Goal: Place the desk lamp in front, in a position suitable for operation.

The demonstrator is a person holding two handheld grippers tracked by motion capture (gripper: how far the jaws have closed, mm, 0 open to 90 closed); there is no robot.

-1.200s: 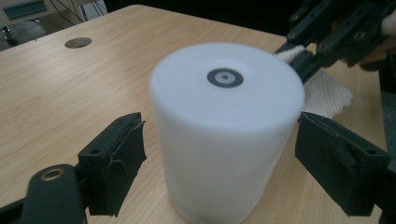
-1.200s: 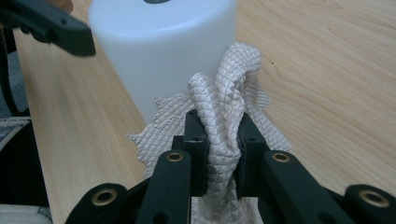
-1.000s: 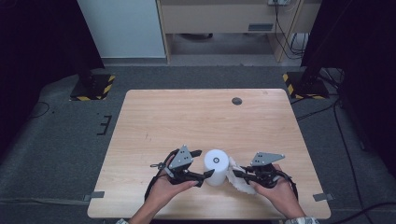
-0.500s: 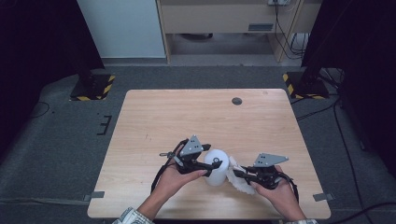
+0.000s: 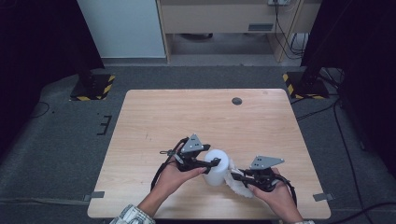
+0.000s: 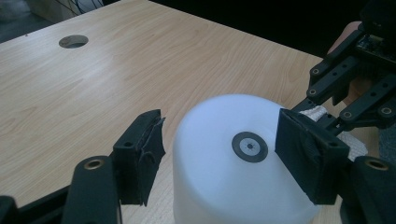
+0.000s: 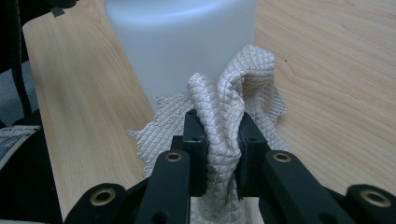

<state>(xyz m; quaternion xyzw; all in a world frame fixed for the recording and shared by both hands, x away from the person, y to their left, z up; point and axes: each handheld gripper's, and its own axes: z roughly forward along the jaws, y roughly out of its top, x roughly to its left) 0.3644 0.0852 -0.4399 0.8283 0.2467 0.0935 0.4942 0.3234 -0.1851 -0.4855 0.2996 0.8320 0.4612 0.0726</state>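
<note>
Grippers at white container and cloth on table

High view: left gripper (image 5: 211, 163) at white container (image 5: 217, 167), right gripper (image 5: 237, 176) just beside. Left gripper view: jaws just closing around container, left pad apart, right pad close. Right gripper view: pressed tight on quilted cloth (image 7: 229, 112), container directly ahead, touching cloth.
</note>
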